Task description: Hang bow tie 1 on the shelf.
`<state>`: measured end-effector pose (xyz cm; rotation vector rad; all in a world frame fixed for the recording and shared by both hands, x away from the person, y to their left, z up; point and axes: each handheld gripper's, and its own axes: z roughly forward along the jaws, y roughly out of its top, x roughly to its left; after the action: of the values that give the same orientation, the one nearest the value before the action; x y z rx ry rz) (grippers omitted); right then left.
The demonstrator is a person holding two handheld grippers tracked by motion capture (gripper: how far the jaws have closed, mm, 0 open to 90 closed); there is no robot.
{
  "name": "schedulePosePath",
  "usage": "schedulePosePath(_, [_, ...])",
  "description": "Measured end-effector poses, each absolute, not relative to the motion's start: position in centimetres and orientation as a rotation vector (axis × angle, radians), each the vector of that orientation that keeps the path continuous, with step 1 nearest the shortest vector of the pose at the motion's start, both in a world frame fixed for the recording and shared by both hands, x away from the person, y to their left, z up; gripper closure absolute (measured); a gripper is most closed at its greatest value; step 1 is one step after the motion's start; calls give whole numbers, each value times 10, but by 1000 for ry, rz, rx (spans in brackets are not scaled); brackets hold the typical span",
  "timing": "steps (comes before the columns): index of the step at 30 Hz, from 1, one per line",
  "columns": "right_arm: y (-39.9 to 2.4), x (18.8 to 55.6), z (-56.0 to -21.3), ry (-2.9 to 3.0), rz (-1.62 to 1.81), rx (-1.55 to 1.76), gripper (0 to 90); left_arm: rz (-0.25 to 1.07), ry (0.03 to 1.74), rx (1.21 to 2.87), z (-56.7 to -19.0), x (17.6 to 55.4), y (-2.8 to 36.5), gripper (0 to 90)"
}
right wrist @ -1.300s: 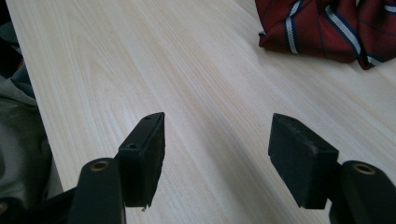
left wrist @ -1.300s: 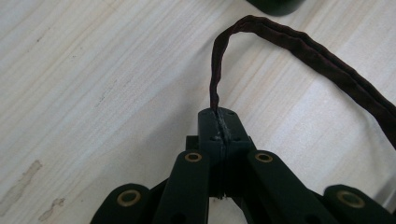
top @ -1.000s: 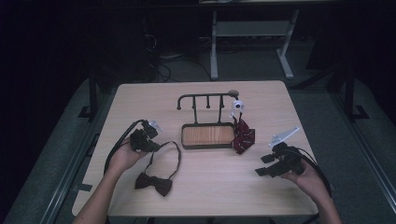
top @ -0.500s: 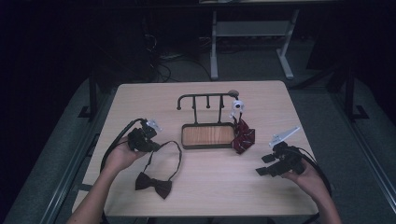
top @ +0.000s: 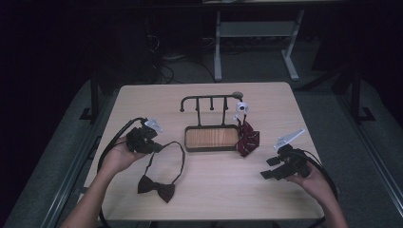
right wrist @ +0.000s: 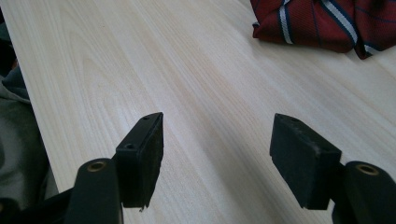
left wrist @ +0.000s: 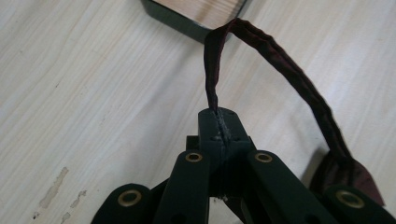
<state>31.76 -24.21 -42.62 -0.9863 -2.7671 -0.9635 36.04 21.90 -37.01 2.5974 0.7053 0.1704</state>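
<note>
Left gripper [left wrist: 219, 126] clamped on dark bow tie's strap [left wrist: 212, 79], right gripper [right wrist: 217, 154] jaws apart over bare table [right wrist: 140, 60], striped red tie [right wrist: 322, 23] ahead, no legible writing.

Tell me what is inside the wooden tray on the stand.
The tray shows bare wood grain, with nothing lying in it. The striped tie hangs or leans at its right end, outside the rim as far as I can tell, and hides that corner.
</note>
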Motion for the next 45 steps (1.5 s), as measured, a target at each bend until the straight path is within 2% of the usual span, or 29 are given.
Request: schedulePosePath(45, [-244, 319, -422, -2784, -970, -969, 344, 159, 571, 2615, -310, 344, 215, 900])
